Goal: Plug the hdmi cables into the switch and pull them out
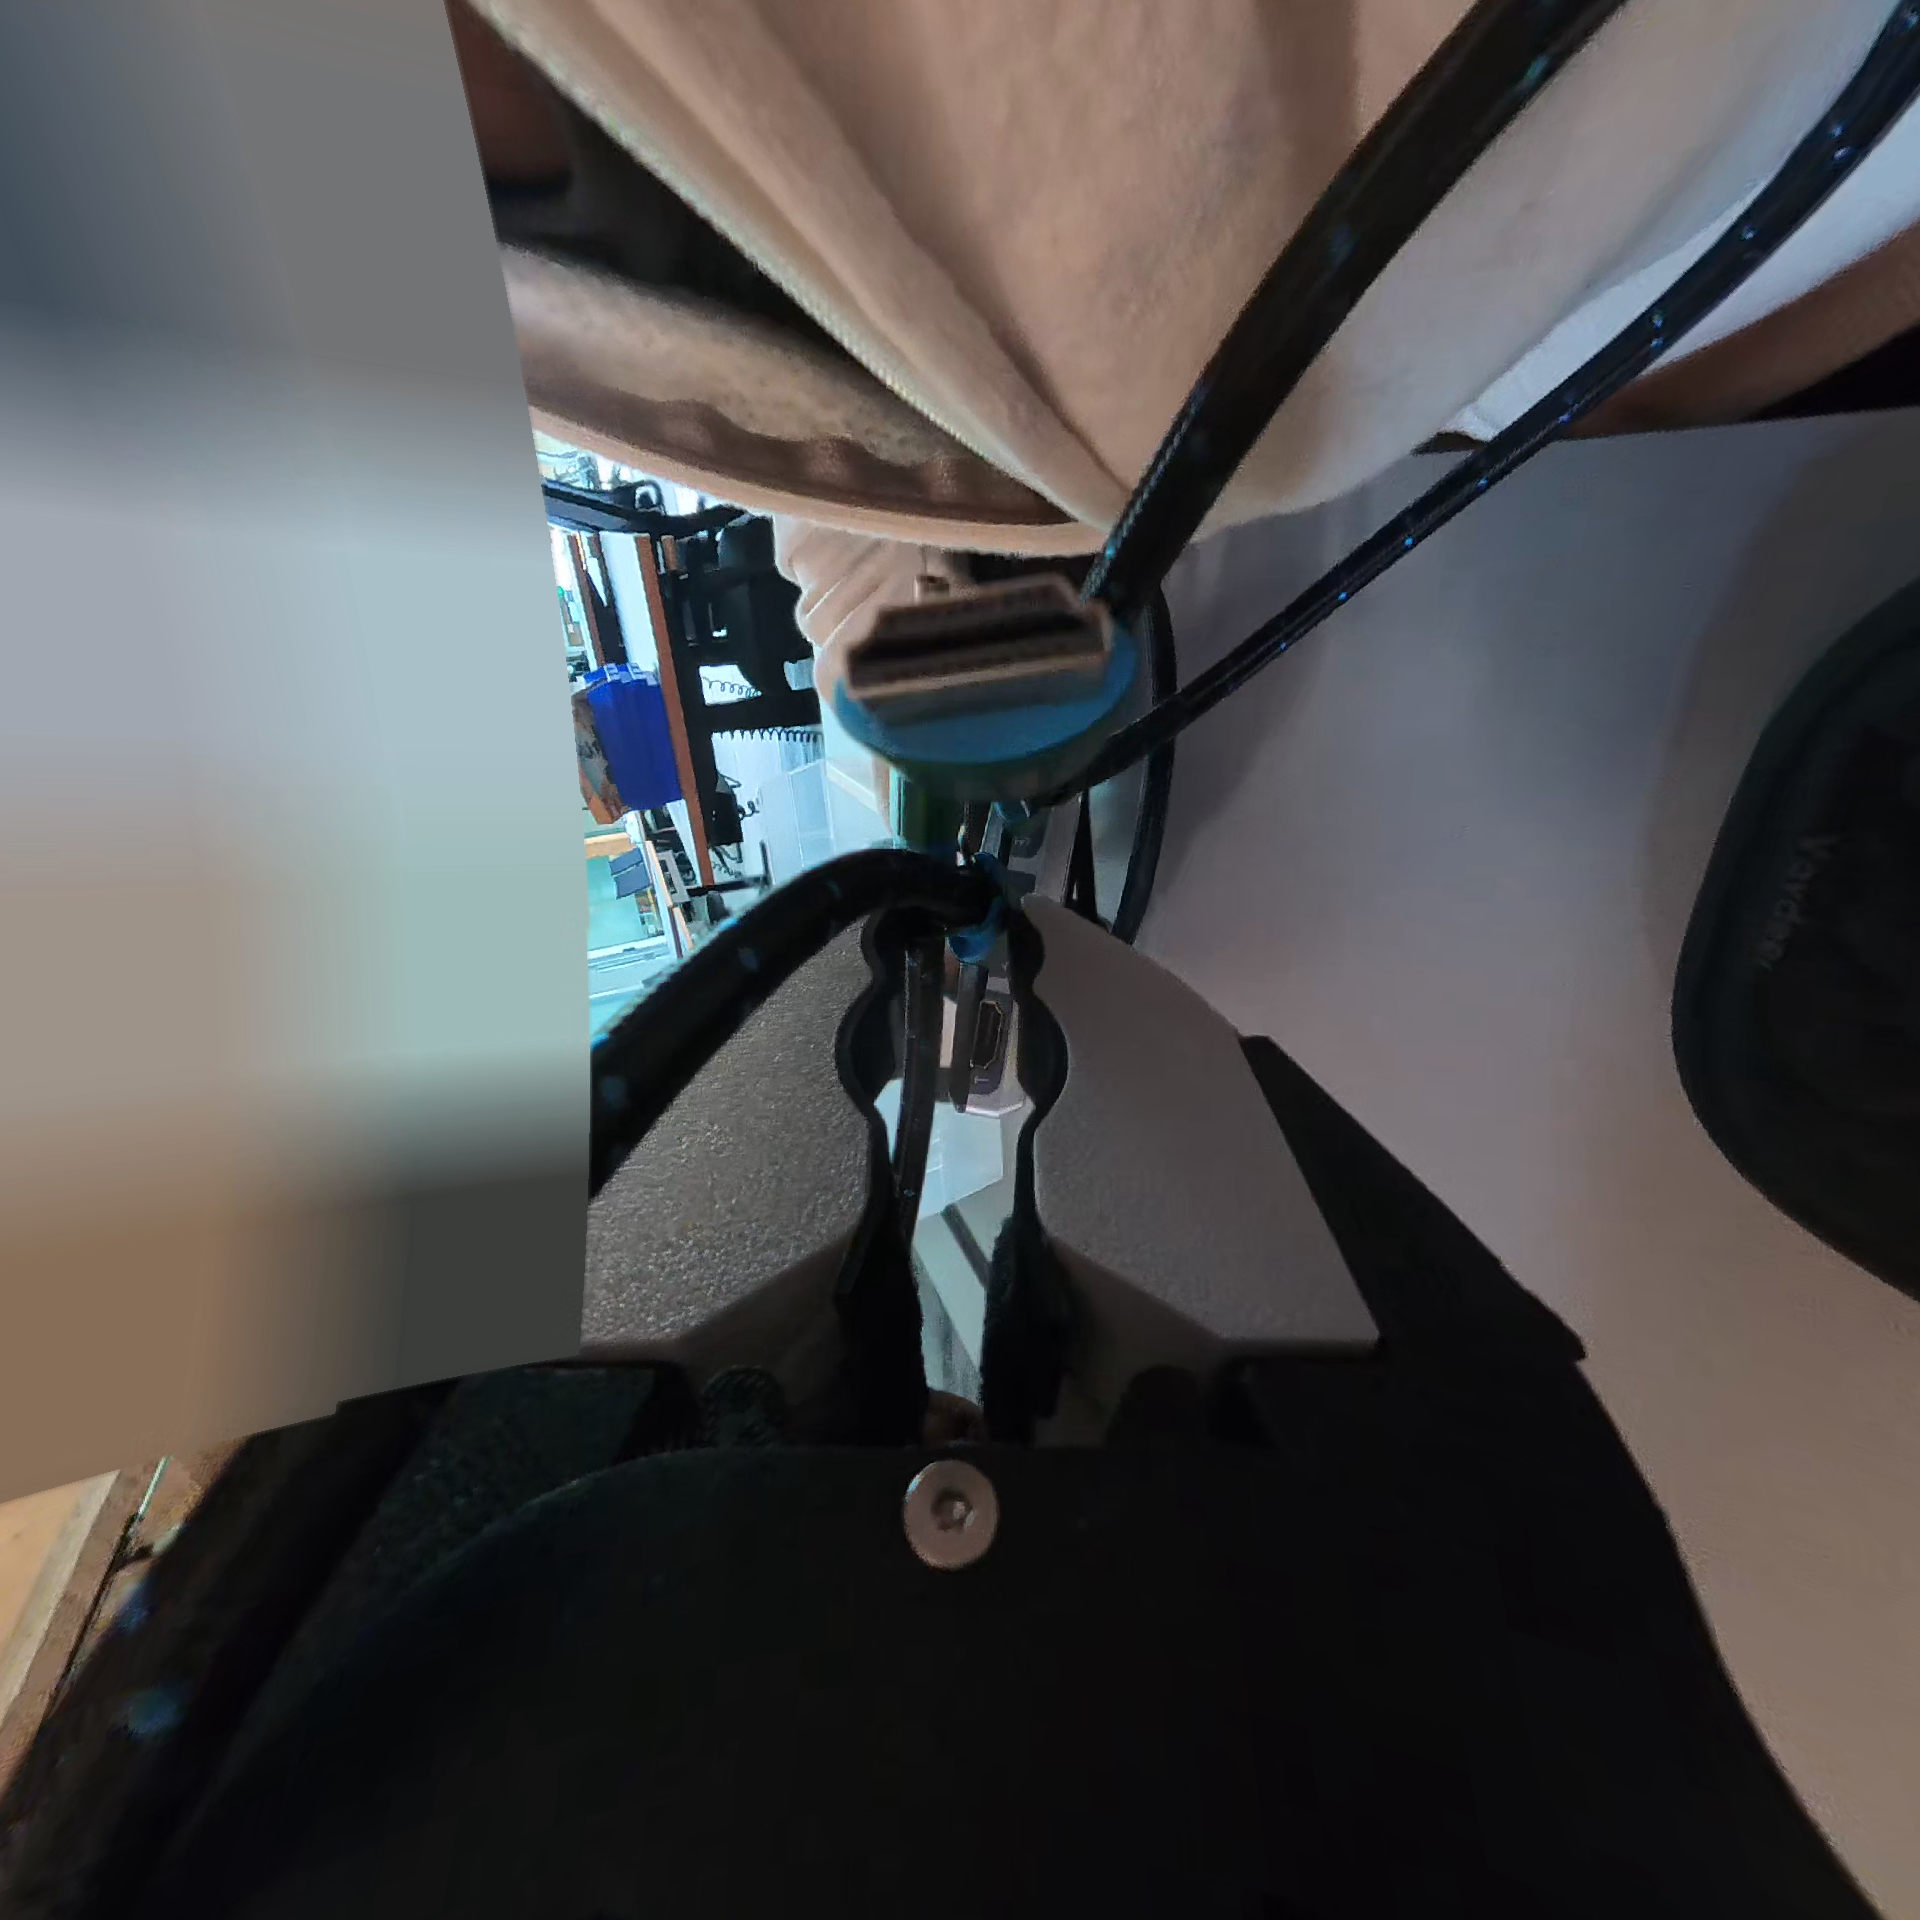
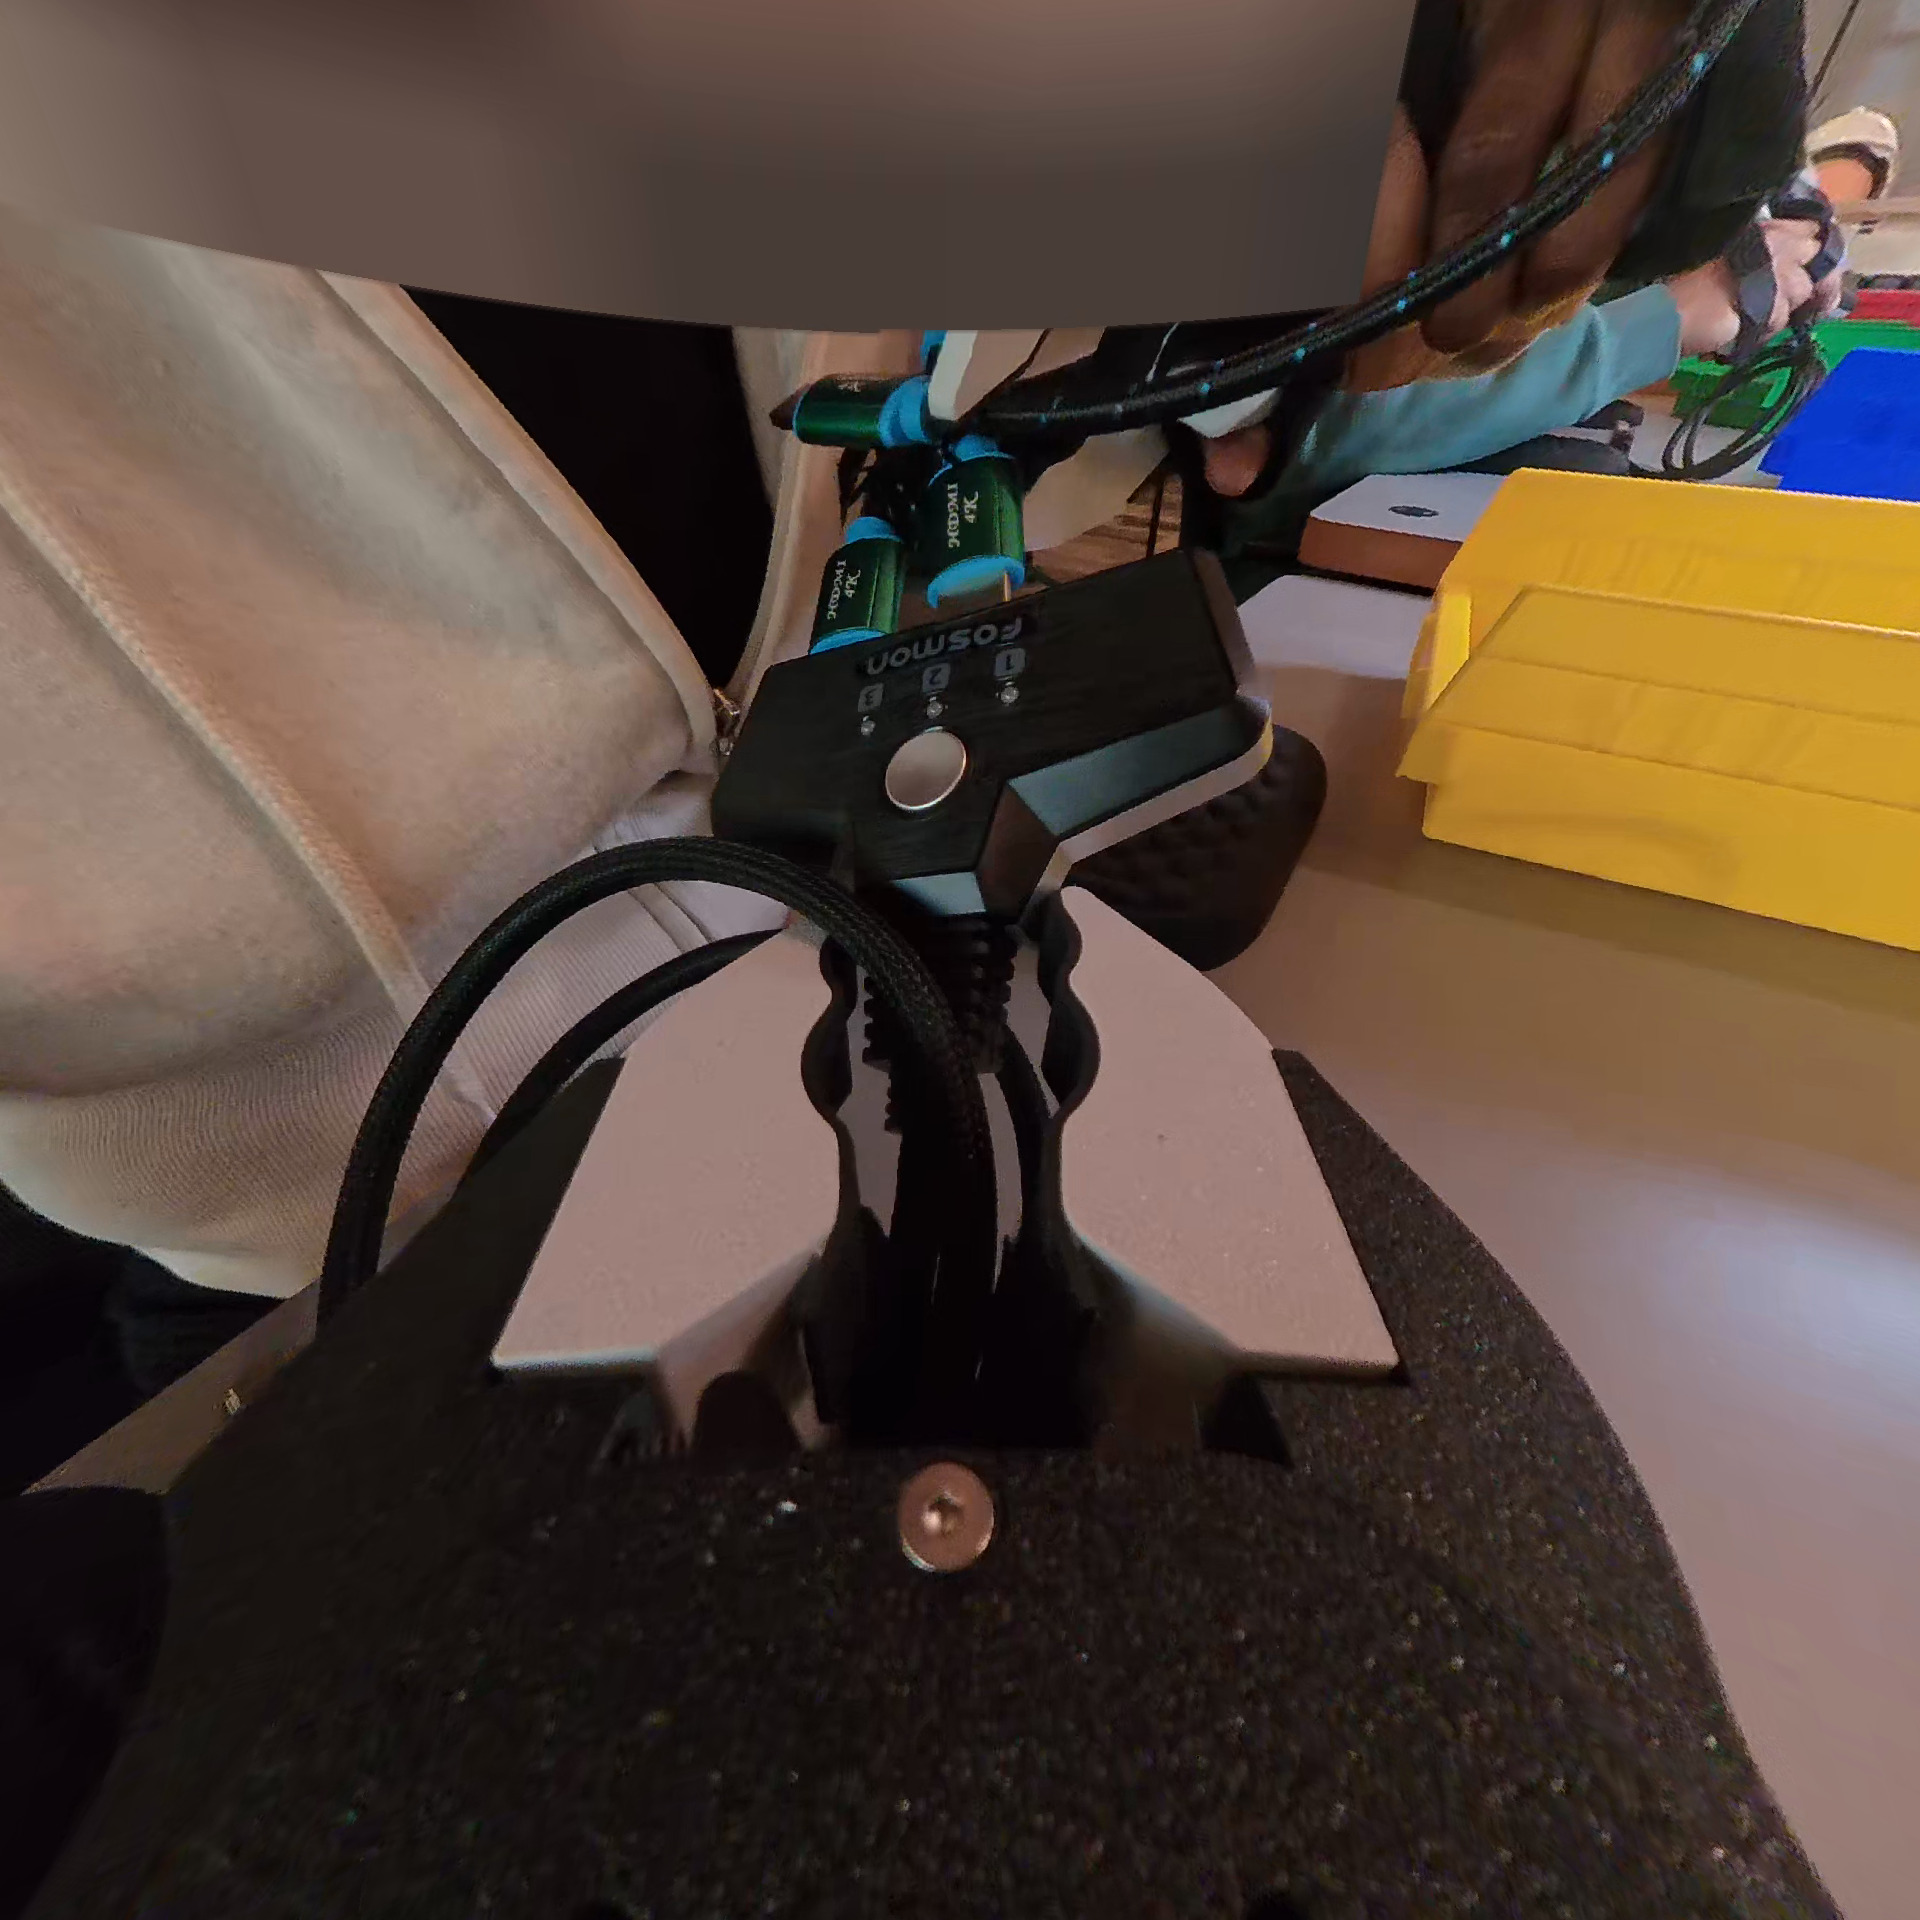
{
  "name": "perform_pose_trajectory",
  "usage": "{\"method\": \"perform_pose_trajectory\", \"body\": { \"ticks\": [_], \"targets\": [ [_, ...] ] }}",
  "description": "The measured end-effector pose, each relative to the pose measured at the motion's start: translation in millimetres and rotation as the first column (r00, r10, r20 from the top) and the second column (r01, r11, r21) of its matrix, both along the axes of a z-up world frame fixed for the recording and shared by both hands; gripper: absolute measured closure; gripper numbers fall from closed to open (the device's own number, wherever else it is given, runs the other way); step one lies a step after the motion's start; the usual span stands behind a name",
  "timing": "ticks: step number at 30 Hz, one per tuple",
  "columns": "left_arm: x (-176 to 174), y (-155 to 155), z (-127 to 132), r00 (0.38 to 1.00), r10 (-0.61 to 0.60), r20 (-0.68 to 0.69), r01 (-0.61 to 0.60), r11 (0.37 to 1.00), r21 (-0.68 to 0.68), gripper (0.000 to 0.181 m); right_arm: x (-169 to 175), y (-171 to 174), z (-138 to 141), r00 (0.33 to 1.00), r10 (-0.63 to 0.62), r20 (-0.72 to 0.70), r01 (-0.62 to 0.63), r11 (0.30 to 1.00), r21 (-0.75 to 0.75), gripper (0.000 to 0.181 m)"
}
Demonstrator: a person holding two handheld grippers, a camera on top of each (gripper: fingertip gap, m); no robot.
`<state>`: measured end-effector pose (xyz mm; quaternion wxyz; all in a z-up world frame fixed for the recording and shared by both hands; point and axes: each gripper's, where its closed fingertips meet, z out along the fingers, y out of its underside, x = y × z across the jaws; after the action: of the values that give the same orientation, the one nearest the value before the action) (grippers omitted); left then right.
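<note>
My right gripper (image 2: 943,940) is shut on the ribbed cable tail of the black HDMI switch (image 2: 1039,675) and holds it off the table. Two green plugs with blue collars (image 2: 971,530) (image 2: 857,592) sit at the switch's far edge. A third green plug (image 2: 847,410) hangs free above them. My left gripper (image 1: 966,909) is shut on the braided HDMI cable (image 1: 727,966) right by a blue collar. The free plug's metal end (image 1: 977,665) faces the left camera just past the fingertips. One switch port (image 1: 992,1029) shows between the left fingers. The left gripper (image 2: 951,395) also shows beyond the switch.
Stacked yellow bins (image 2: 1662,707) stand on the white table (image 2: 1558,1143) at the right, with a blue bin (image 2: 1849,416) behind. A black pouch (image 1: 1818,987) lies on the table. A person's cream hoodie (image 2: 260,675) fills the left. Another person's teal sleeve (image 2: 1507,384) is behind.
</note>
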<state>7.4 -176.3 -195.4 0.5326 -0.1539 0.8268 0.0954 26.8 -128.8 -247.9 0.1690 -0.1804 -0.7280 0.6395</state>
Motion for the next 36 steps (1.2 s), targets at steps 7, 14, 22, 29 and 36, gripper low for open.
{"method": "perform_pose_trajectory", "body": {
  "ticks": [7,14,22,29,36],
  "targets": [
    [5.2,-5.4,-6.4,0.995,-0.080,-0.054,0.081,0.997,0.015,0.163,1.9,-2.5,-2.6,1.000,0.023,0.016,-0.023,1.000,0.003,0.147],
    [10.7,-8.6,-7.5,0.991,-0.119,-0.054,0.119,0.993,0.005,0.163,6.1,-3.8,-1.9,0.999,0.039,-0.008,-0.039,0.999,0.004,0.147],
    [3.7,-7.1,-5.7,0.989,-0.144,-0.014,0.141,0.981,-0.134,0.164,5.6,-3.9,-3.7,0.999,0.035,-0.007,-0.035,0.999,0.024,0.147],
    [5.8,-3.6,-16.0,0.990,-0.139,-0.033,0.134,0.983,-0.127,0.164,6.7,-8.9,-12.3,0.999,0.032,0.038,-0.033,0.999,0.028,0.148],
    [6.5,8.8,-28.9,0.995,-0.103,-0.002,0.102,0.992,-0.080,0.162,0.0,-18.9,-11.9,0.997,0.051,0.065,-0.050,0.999,-0.010,0.148]
  ]
}}
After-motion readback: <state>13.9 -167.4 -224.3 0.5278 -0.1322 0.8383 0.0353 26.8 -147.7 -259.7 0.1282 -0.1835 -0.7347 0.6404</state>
